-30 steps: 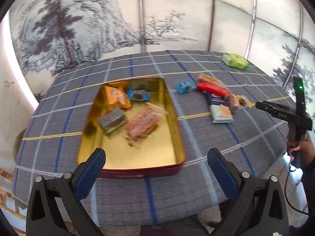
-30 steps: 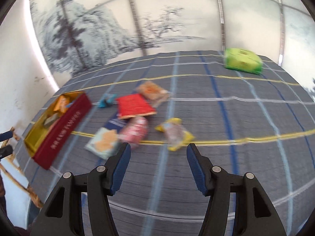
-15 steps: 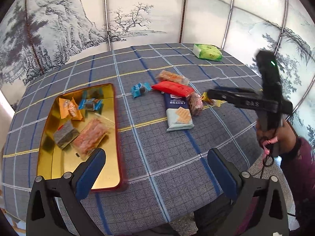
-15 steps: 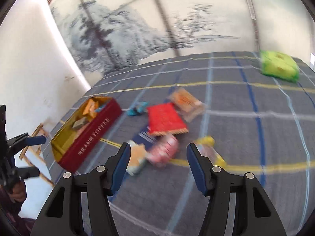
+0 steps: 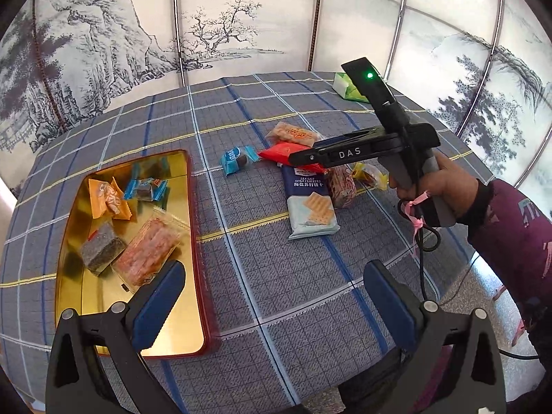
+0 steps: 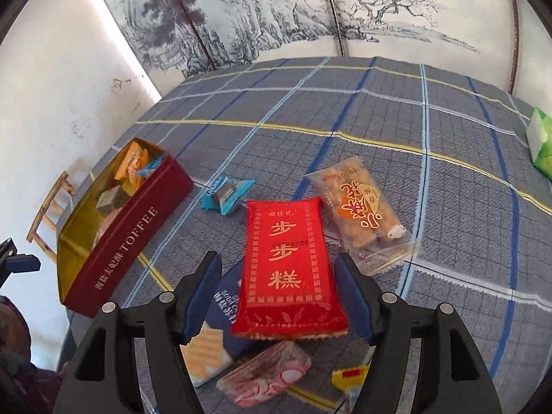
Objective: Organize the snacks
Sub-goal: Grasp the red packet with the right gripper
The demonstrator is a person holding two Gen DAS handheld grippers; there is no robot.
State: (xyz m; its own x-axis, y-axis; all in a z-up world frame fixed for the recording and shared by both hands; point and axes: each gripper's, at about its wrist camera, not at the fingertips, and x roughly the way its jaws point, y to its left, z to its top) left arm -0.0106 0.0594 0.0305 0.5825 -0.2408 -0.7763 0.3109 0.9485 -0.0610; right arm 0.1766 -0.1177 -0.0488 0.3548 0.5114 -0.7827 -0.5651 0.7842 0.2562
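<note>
Two views to report, and I take my left wrist camera first. My left gripper (image 5: 272, 296) fills the bottom of the frame with its jaws standing wide apart and nothing between them, only checked tablecloth (image 5: 296, 276) below. At lower left lies the gold-lined tin (image 5: 74, 296), holding an orange packet (image 5: 108, 198), a blue wrapped sweet (image 5: 145, 188), a grey block (image 5: 101, 248) and a pink-orange clear pack (image 5: 148, 252). Right of centre I see the loose snacks in a cluster: a blue candy (image 5: 238, 160), a soda cracker pack (image 5: 308, 203), a clear bag of brown biscuits (image 5: 293, 134) and a red packet (image 5: 286, 151) partly hidden by the right gripper's dark body, which a hand (image 5: 438, 186) holds at mid right. A green box (image 5: 348, 86) sits at the table's far edge, upper right.

In my right wrist view, the right gripper (image 6: 279, 296) is low in the centre and its jaws are opening. The red packet (image 6: 288, 269) lies between them; I see a gap on each side, so the pads do not press it. The biscuit bag (image 6: 362, 214) lies just right of it, the blue candy (image 6: 226, 189) up to the left, and the tin's red wall (image 6: 127, 245), marked TOFFEE, at the left. A pink wrapped snack (image 6: 265, 376) and the cracker pack (image 6: 224, 314) lie under the packet's near end.
</note>
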